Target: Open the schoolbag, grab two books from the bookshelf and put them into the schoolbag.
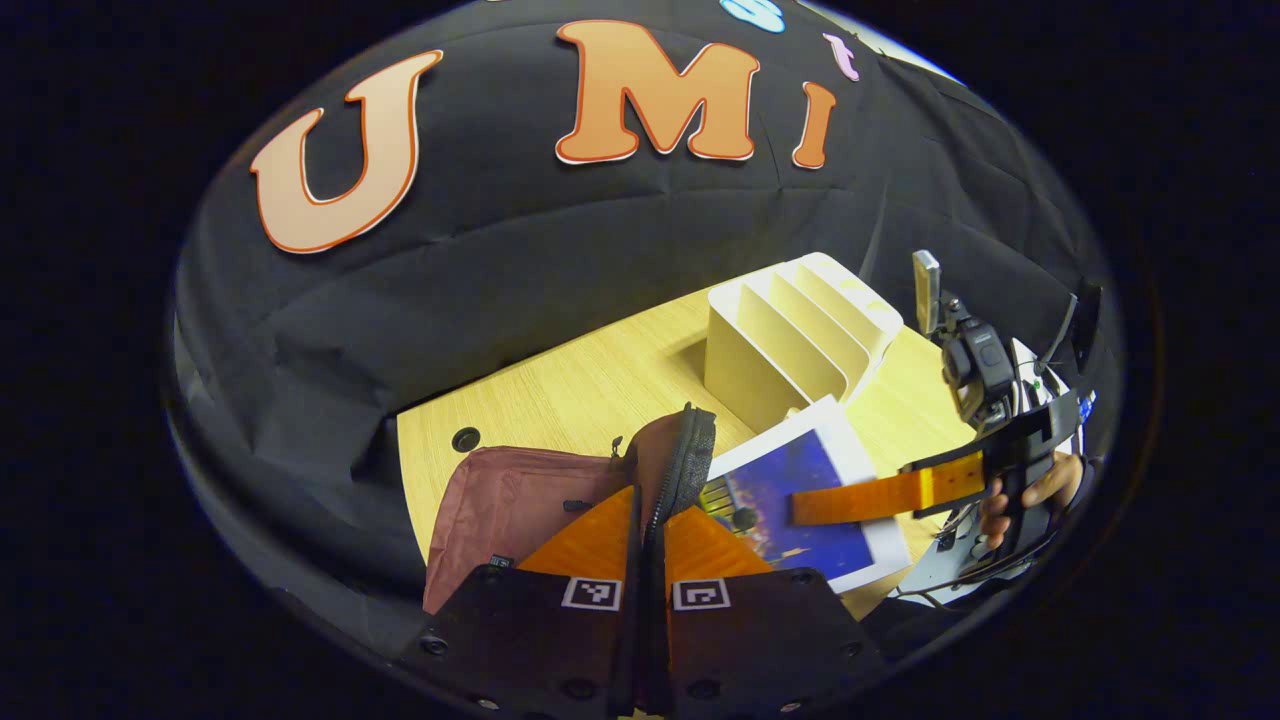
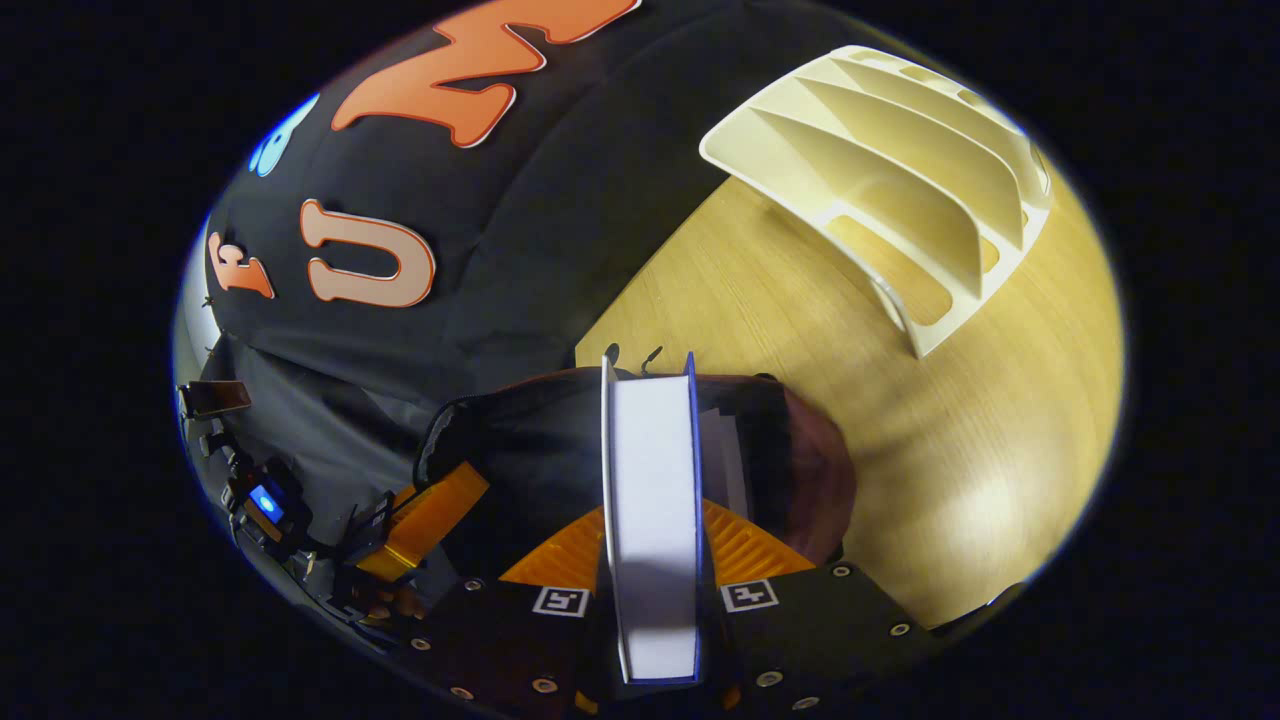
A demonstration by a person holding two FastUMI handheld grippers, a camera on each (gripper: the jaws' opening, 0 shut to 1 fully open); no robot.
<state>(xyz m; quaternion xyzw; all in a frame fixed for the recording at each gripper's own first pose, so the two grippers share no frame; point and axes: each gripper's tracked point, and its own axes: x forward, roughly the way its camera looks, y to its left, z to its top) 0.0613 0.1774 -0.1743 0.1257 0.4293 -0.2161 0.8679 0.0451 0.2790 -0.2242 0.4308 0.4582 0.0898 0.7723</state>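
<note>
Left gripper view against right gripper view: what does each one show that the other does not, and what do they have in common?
Left gripper view: the blue cover of the book face-on, a hand holding the right gripper, and a round hole in the table.

Right gripper view: the book's white page edge end-on between that gripper's own fingers, over the dark opening of the schoolbag.

Both: the schoolbag, the bookshelf with its slots empty, the table, and the left gripper pinching the schoolbag's rim.
</note>
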